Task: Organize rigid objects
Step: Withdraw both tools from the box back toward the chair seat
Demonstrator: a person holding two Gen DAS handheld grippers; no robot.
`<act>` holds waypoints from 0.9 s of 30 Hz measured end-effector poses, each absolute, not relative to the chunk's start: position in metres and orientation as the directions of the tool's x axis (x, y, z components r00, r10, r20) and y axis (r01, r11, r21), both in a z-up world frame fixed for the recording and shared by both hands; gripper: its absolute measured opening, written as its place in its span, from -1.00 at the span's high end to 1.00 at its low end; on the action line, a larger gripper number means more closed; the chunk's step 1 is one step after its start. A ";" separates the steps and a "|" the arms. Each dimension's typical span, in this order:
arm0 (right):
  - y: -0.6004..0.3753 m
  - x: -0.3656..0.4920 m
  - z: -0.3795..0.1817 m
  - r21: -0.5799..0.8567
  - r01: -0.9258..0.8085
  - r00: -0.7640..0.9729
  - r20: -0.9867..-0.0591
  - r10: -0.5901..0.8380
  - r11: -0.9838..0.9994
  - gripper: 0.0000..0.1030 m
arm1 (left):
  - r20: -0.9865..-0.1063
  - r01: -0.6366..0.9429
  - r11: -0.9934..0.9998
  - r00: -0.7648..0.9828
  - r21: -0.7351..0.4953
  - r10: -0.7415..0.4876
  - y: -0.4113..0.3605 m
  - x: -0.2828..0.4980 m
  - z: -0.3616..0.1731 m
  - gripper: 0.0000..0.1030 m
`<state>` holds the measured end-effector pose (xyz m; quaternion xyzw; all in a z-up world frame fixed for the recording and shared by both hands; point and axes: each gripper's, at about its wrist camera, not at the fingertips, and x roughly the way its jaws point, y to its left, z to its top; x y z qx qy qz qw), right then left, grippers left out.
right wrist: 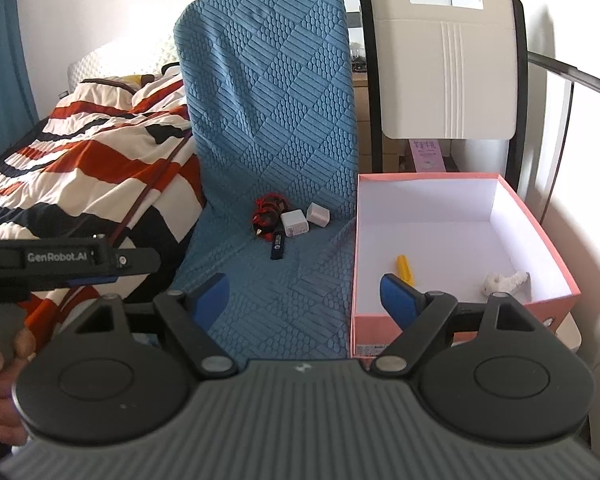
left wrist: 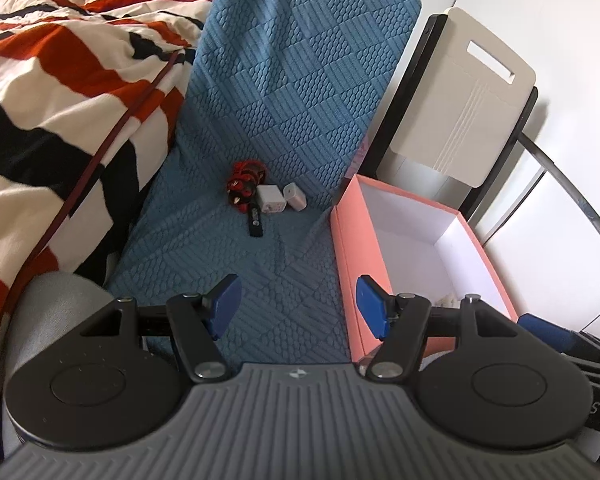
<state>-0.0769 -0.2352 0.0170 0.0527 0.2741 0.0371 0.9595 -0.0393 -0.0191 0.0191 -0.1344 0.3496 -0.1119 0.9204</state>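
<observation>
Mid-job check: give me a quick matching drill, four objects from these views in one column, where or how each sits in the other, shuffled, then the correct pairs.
Column one:
1. yellow stick
2. black USB stick
3. red and black cable
4. right gripper

Column two:
A. coiled on the blue seat, left of the white chargers
B. jaws apart, nothing between them
C. on the floor of the pink box
D. flat on the blue seat, nearer the camera than the chargers

Pairs: 1-C, 2-D, 3-A, 4-B
</observation>
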 end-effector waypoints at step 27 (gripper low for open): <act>-0.209 -0.030 -0.008 0.032 -0.054 0.841 -0.538 0.063 0.998 -0.64 | -0.619 0.185 0.920 0.693 -0.345 -0.371 0.005 0.039 -0.025 -0.34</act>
